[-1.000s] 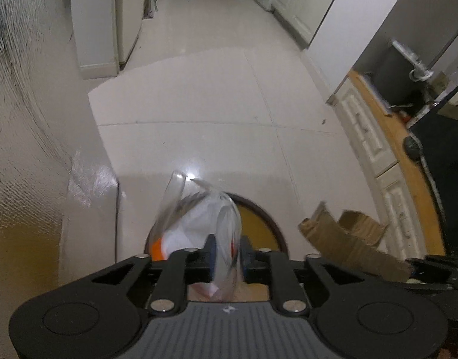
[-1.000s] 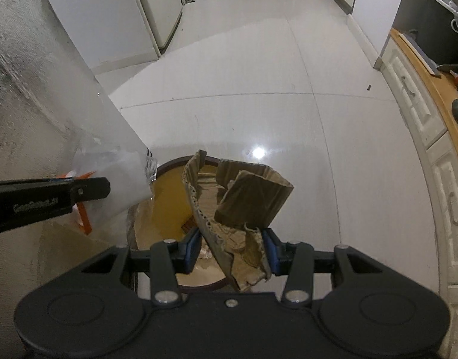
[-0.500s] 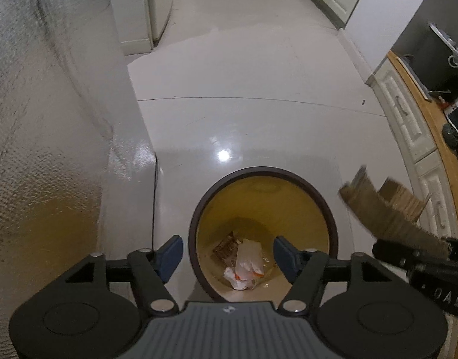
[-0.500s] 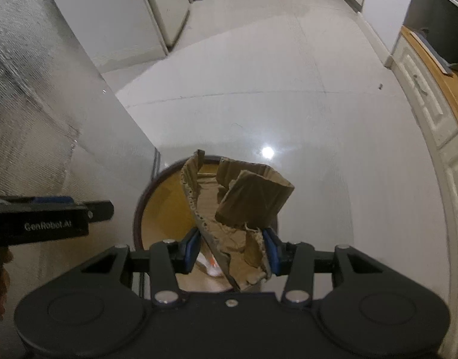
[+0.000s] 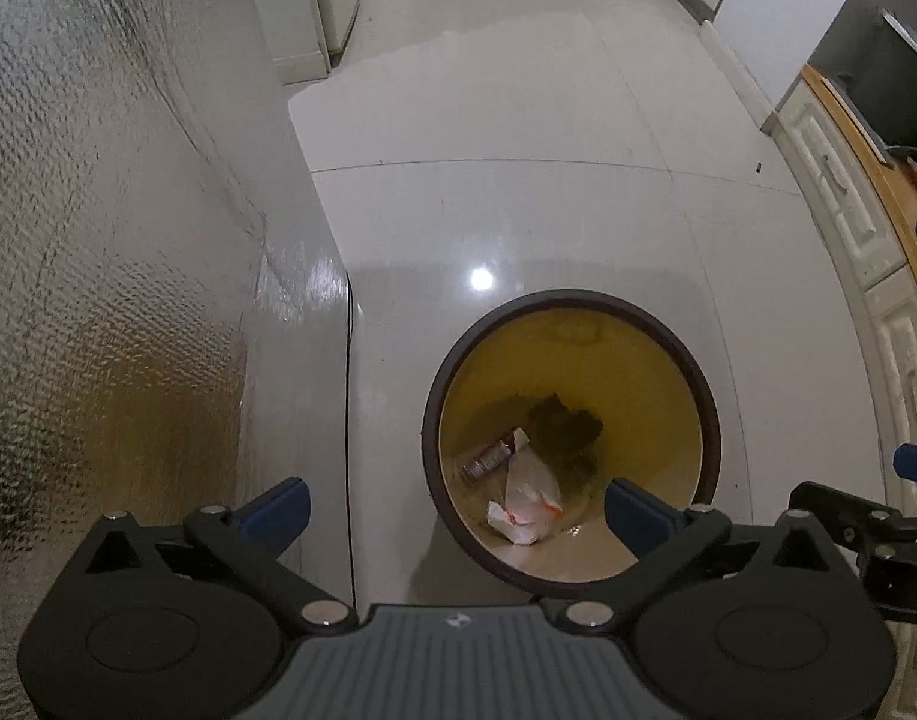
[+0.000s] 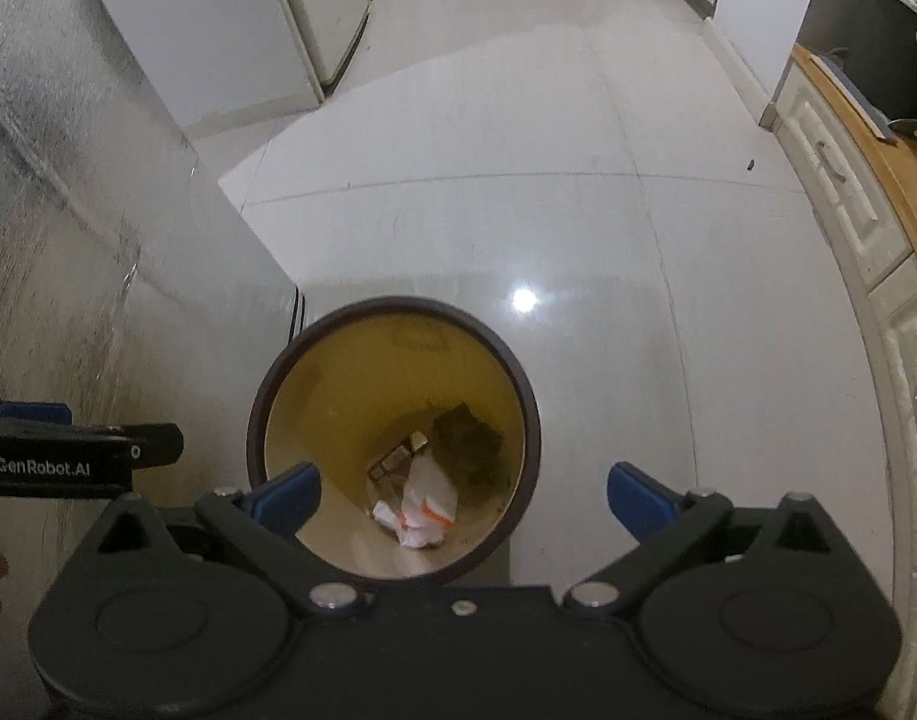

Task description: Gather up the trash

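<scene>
A round bin with a dark rim [image 5: 569, 298] and yellow inside stands on the floor below both grippers; it also shows in the right wrist view [image 6: 392, 305]. Inside lie a white and orange plastic wrapper [image 5: 530, 501] [image 6: 425, 507], crumpled brown cardboard [image 5: 563, 423] [image 6: 467, 438] and a small dark packet [image 5: 488, 456]. My left gripper [image 5: 455, 510] is open and empty above the bin's left rim. My right gripper [image 6: 464, 495] is open and empty above the bin.
A silver textured appliance side [image 5: 110, 276] stands close on the left. White cabinets with a wooden countertop [image 5: 866, 222] run along the right. The pale tiled floor [image 5: 518, 120] stretches ahead to a white fridge [image 6: 230, 30].
My left gripper opened and the plastic wrapper fell into the bin. Then my right gripper opened and the cardboard dropped in too. Both grippers now hang empty over the bin.
</scene>
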The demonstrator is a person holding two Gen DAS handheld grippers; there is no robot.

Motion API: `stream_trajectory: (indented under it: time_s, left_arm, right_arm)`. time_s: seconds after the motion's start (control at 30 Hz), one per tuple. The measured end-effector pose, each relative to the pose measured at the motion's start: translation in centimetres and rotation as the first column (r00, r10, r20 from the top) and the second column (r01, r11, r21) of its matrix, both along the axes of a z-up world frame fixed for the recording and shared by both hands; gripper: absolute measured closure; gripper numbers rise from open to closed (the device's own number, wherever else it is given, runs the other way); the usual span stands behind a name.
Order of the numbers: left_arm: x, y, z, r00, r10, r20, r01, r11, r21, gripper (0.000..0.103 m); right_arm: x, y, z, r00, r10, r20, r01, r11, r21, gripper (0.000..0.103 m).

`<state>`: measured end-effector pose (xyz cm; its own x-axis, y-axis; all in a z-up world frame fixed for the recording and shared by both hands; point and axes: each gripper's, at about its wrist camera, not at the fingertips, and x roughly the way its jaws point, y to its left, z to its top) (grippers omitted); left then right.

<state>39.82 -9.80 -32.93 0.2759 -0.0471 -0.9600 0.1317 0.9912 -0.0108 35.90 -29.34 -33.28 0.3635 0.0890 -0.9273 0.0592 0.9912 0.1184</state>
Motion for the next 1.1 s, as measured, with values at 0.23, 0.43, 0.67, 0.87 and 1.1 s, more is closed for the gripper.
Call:
stream_trajectory:
  time_s: [0.23,0.43,0.67,0.87,1.1]
  left_arm:
    - [-0.8,0.4,1.0,1.000,0.012,-0.003,-0.012,1.000,-0.008,0.000]
    - [-1.6,0.4,2.2,1.000,0.001,-0.001,-0.001,1.000,-0.015,0.000]
    - [-2.3,0.3,3.6,1.000,-0.005,0.004,0.005,1.000,-0.012,0.000]
    - [-3.0,0.4,5.1,1.000,-0.013,0.014,0.014,1.000,-0.013,0.000]
    - [-4.1,0.5,6.9,0.999,-0.024,0.032,0.025,1.000,-0.017,0.000]
  right_arm:
    - [-0.6,0.0,1.0,1.000,0.012,-0.009,-0.012,1.000,-0.012,0.000]
    - [-1.3,-0.3,1.9,1.000,0.012,-0.007,-0.012,1.000,-0.020,0.000]
    - [-2.1,-0.5,3.2,1.000,0.013,-0.014,-0.014,0.999,-0.030,0.000]
    - [-2.8,-1.0,4.8,1.000,-0.012,0.005,0.012,1.000,-0.025,0.000]
    - [-3.8,-1.6,6.3,0.999,-0.030,0.013,0.031,0.999,-0.025,0.000]
